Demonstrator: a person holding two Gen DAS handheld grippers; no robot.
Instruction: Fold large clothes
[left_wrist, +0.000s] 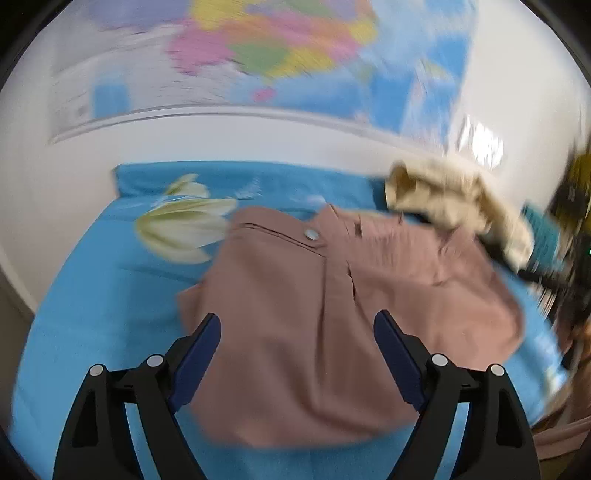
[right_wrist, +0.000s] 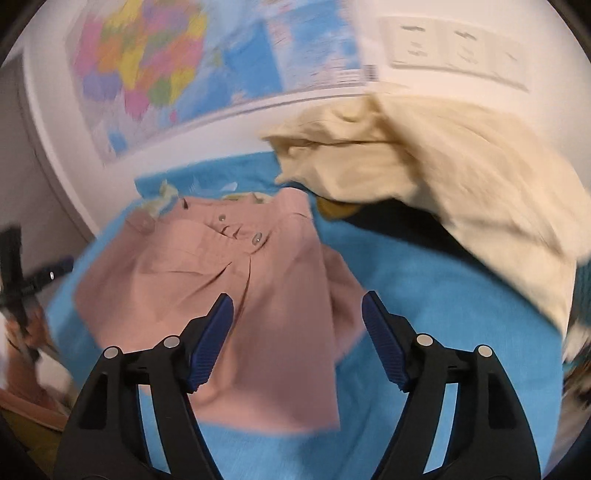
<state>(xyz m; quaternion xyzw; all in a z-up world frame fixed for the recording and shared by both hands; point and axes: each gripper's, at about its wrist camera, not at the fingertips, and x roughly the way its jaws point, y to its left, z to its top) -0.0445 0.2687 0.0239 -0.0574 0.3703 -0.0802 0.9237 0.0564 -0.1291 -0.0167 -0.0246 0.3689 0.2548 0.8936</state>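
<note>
Pink garment (left_wrist: 295, 314) lies folded on blue sheet (left_wrist: 92, 314), cream garment (right_wrist: 461, 177) heaped beside it. Left gripper (left_wrist: 297, 325) and right gripper (right_wrist: 297, 306) hover above, jaws wide, nothing held.

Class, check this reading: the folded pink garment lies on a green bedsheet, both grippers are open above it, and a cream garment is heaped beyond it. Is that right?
One detail is wrong: the bedsheet is blue, not green, as both wrist views show. The rest stands: the pink garment lies folded on it, the left gripper and right gripper are open above it, and the cream garment is heaped beyond.
</note>
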